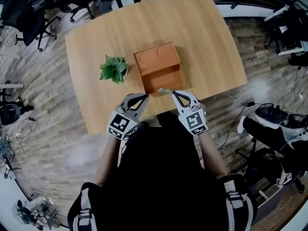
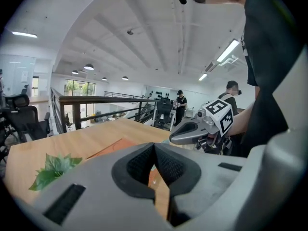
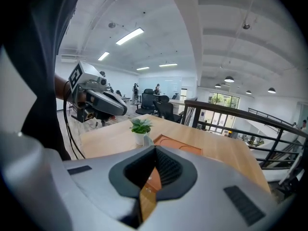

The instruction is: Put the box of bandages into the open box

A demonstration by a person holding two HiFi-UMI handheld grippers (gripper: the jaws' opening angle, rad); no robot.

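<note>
An orange open box point(image 1: 160, 82) sits mid-table with its lid point(image 1: 156, 58) folded back on the far side. It also shows past the jaws as the orange box point(image 2: 118, 147) and the orange box point(image 3: 179, 144). My right gripper point(image 1: 173, 92) is shut on a small pale box of bandages point(image 1: 165, 91), which it holds at the open box's near edge. The pale box peeks out as a sliver point(image 3: 147, 139) at the jaw tips. My left gripper point(image 1: 145, 96) is shut with nothing in it, just left of the open box's near corner. It faces the right gripper point(image 2: 175, 138).
A small potted plant point(image 1: 114, 69) stands left of the orange box, close to my left gripper. The wooden table point(image 1: 202, 42) ends just under both grippers. Office chairs point(image 1: 24, 13) and cables ring the table on the floor.
</note>
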